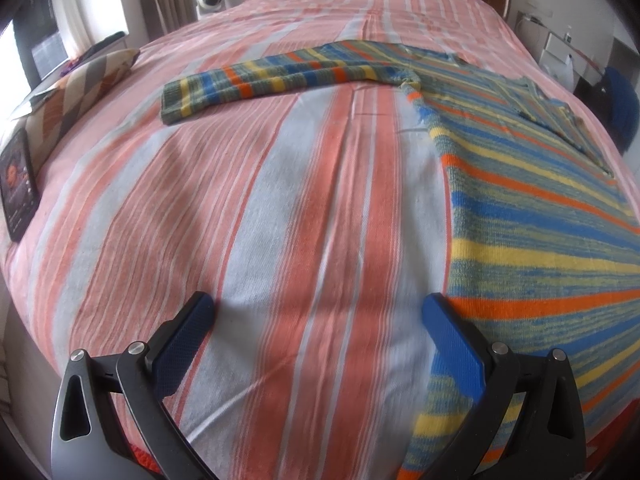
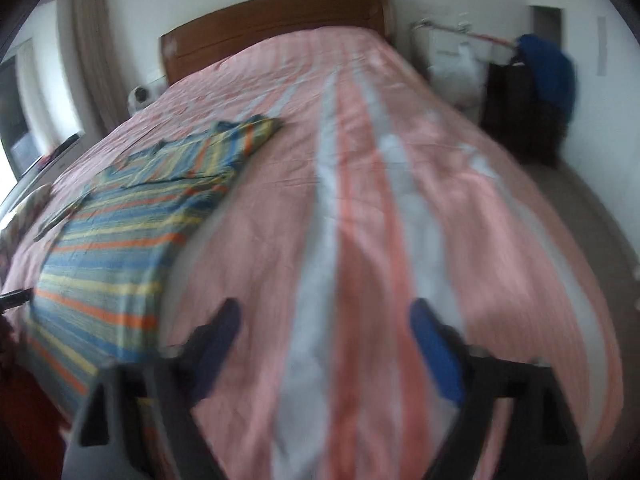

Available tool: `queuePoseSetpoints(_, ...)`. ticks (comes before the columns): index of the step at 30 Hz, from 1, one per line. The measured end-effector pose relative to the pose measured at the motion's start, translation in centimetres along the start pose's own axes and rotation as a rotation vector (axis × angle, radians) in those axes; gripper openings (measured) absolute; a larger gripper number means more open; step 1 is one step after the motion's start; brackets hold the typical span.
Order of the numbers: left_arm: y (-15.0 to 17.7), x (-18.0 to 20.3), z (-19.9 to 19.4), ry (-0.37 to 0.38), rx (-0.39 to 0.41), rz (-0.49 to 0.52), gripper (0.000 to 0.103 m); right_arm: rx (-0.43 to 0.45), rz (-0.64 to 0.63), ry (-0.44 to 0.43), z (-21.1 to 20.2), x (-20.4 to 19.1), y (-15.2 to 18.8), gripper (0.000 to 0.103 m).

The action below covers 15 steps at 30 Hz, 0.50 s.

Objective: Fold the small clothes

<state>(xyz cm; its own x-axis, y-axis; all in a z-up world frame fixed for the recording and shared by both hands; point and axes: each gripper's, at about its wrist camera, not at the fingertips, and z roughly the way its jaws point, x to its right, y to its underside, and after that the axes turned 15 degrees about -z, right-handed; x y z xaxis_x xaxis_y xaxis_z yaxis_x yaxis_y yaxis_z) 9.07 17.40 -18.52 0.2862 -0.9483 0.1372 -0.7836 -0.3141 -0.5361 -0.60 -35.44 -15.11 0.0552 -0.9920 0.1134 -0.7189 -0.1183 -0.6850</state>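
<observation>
A striped knit sweater [image 1: 532, 216] in blue, yellow, orange and green lies flat on the pink-and-white striped bed [image 1: 280, 200]. One sleeve [image 1: 272, 80] stretches out to the left; the other is folded over the body. My left gripper [image 1: 318, 312] hangs open over the bedspread, its right finger [image 1: 452, 340] at the sweater's left edge. In the blurred right wrist view the sweater [image 2: 120, 232] lies to the left. My right gripper [image 2: 324, 320] is open above bare bedspread [image 2: 360, 220], nothing between its fingers.
A wooden headboard [image 2: 272, 16] closes the far end of the bed. A patterned cushion [image 1: 84, 88] and a dark tablet [image 1: 18, 184] lie on the left edge. A white device [image 1: 210, 0] sits by the curtain. Dark luggage with a blue garment [image 2: 536, 84] stands at the right.
</observation>
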Motion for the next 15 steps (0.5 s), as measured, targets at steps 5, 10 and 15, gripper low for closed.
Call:
queuePoseSetpoints(5, 0.0, 0.0, 0.1, 0.001, 0.0, -0.001, 0.103, 0.009, -0.034, 0.03, -0.1, -0.7, 0.4, 0.097)
queuePoseSetpoints(10, 0.0, 0.0, 0.1, -0.001, 0.001, 0.0, 0.103, -0.013, -0.036, 0.033, 1.1, -1.3, 1.0, 0.097)
queuePoseSetpoints(15, 0.0, -0.1, 0.1, 0.0, 0.001, 0.0, 0.103, -0.049, -0.08, 0.045, 2.2, -2.3, 2.3, 0.1)
